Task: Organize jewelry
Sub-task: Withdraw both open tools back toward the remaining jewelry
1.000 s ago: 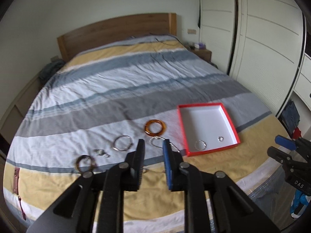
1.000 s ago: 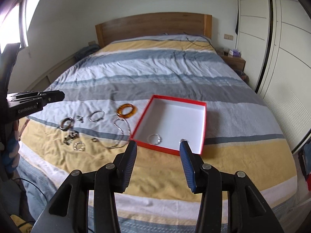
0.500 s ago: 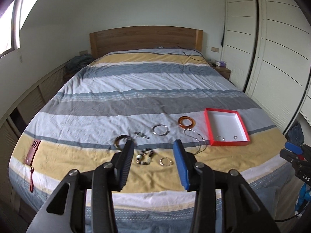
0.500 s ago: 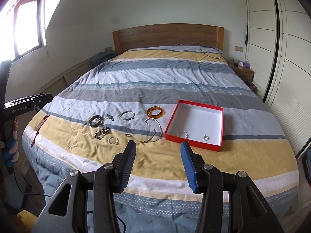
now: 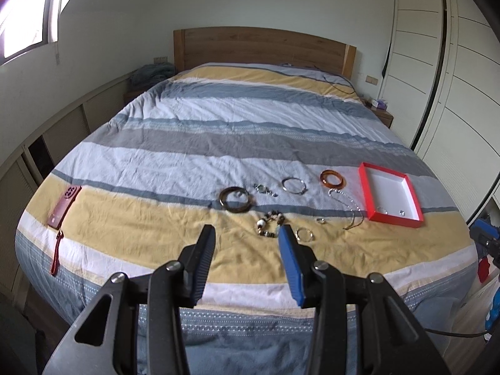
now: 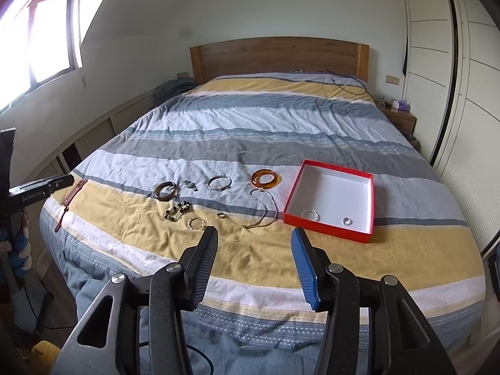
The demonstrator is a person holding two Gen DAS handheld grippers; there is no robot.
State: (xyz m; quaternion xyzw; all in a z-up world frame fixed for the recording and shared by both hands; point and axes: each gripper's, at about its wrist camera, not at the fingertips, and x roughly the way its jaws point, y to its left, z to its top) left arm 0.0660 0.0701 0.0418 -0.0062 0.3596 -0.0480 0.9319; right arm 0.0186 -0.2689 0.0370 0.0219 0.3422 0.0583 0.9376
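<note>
Both grippers [image 5: 247,234] [image 6: 253,237] gape empty above scattered bangles [image 6: 265,178] and red-rimmed tray [image 6: 372,200].

The bed [image 6: 281,131] wears matt, wrinkled striped cloth; its headboard [image 6: 278,59] is smooth wood. The red box [image 6: 331,198], right of centre, looks like matt cardboard, white inside. The amber bangle [image 6: 265,177] is glossy and translucent, the thin bangle [image 6: 219,182] shiny metal. Each tool [image 6: 253,247] has ribbed pads on black plastic arms.
</note>
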